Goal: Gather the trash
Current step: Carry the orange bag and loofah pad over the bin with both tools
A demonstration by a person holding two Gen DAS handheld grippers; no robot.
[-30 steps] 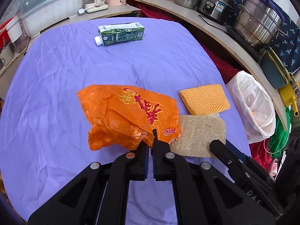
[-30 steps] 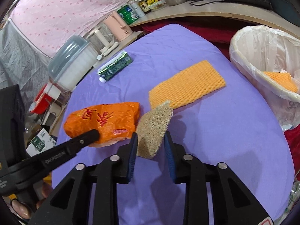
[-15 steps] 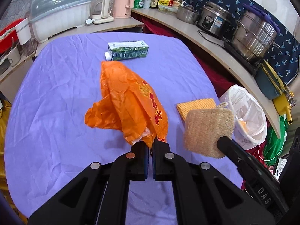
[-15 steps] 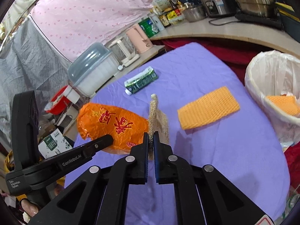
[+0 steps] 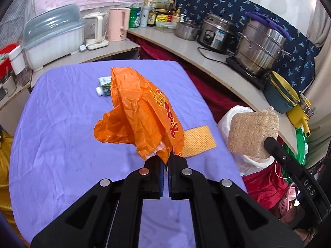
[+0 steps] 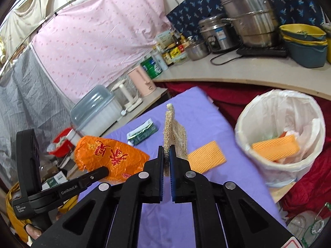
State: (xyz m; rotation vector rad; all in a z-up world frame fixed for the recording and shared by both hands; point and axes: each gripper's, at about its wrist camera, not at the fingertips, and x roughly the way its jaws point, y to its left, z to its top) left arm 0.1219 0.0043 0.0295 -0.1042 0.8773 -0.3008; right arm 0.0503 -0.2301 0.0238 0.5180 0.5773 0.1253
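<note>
My left gripper (image 5: 166, 162) is shut on an orange plastic bag (image 5: 142, 111) and holds it up above the purple table (image 5: 58, 144); the bag also shows in the right wrist view (image 6: 109, 155). My right gripper (image 6: 166, 155) is shut on a brown loofah pad (image 6: 173, 132), lifted edge-on; the pad shows in the left wrist view (image 5: 252, 134) in front of the bin. An orange sponge cloth (image 6: 206, 157) and a green carton (image 6: 142, 134) lie on the table. A white-lined trash bin (image 6: 281, 128) stands to the right and holds another orange cloth.
A curved counter (image 5: 206, 55) with steel pots, a rice cooker, kettles and bottles runs behind and to the right of the table. A covered dish rack (image 5: 51, 35) stands at the back left. Red cloth and loose items lie on the floor near the bin.
Both grippers have risen from the table. The left lifted the orange bag clear. The right closed on the loofah pad, lifted it and carried it toward the bin.
</note>
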